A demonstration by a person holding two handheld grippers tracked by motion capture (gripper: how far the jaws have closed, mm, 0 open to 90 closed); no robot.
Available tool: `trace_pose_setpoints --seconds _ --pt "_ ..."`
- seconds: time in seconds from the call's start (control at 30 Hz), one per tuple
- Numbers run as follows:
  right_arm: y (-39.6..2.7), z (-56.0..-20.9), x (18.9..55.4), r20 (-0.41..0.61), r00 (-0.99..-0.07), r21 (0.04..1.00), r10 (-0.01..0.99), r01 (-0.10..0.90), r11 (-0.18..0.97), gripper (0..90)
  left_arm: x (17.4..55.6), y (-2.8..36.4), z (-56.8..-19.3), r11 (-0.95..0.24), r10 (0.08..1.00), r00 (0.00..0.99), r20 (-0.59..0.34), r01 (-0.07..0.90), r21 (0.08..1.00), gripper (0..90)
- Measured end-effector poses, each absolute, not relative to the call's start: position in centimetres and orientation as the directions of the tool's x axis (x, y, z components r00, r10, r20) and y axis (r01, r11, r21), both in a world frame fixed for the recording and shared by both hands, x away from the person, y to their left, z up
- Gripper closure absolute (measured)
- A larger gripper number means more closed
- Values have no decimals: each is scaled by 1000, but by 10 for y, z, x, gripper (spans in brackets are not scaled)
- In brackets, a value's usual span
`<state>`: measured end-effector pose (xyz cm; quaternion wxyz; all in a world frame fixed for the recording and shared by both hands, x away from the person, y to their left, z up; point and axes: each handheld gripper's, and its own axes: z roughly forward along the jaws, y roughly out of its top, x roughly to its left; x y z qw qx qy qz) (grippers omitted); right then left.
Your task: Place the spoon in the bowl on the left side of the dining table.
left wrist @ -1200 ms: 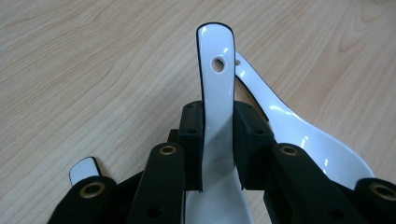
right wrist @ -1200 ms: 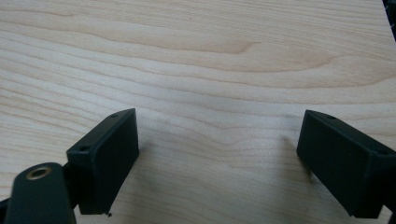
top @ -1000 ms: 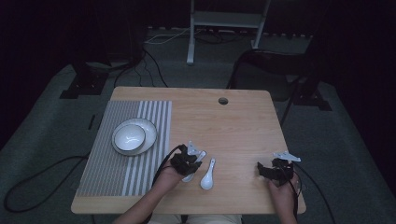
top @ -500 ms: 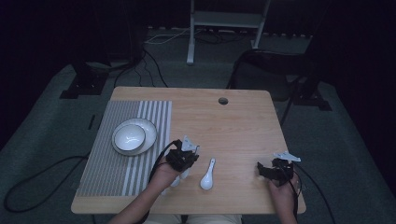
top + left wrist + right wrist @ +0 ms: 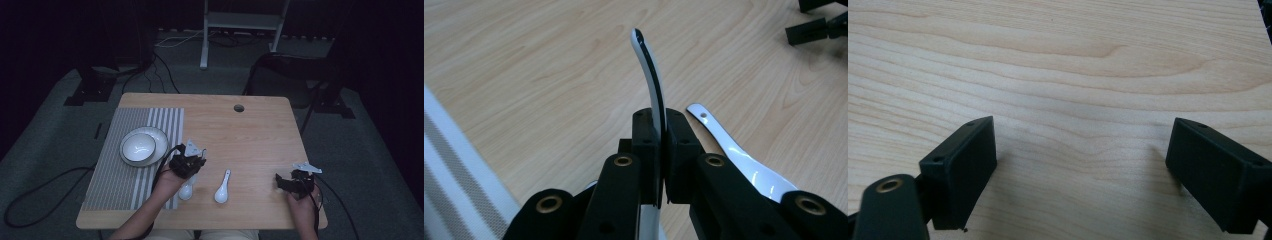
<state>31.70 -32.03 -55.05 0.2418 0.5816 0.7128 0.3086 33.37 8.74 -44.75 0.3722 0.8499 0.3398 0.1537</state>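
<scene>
My left gripper [image 5: 662,165] is clamped on the handle of a white ceramic soup spoon [image 5: 651,80], lifted just off the pale wooden table [image 5: 260,130]. My right gripper [image 5: 1083,170] rests with its jaws wide apart on nothing. I judge this the carry; next comes a steady move toward the white bowl on its plate [image 5: 140,147]. A second white spoon [image 5: 221,189] lies beside. The high view gives the bowl's place; the left gripper view gives the pinch.

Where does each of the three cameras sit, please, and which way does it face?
High view: above the person's side, facing forward and down on the table; both forearms show.
Left gripper view: on the left gripper, along jaws clamping a spoon.
Right gripper view: on the right gripper, open over bare wood.
Shared: the second spoon.
</scene>
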Motion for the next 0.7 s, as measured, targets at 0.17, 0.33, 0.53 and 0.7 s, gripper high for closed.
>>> trace_pose_setpoints --seconds 0.17,0.33,0.53,0.7 --pt "-320 -551 317 15 -205 721 979 680 132 122 338 102 -443 -470 714 700 5 475 744 853" --pt "-320 -551 317 15 -205 721 979 680 132 122 342 115 -438 -458 744 668 30 476 751 853" --pt "-320 -551 317 15 -205 721 979 680 131 122 350 143 -428 -413 785 619 31 485 771 853" --pt "-320 -551 317 15 -205 721 979 681 132 122 355 163 -423 -395 806 591 34 494 774 853"
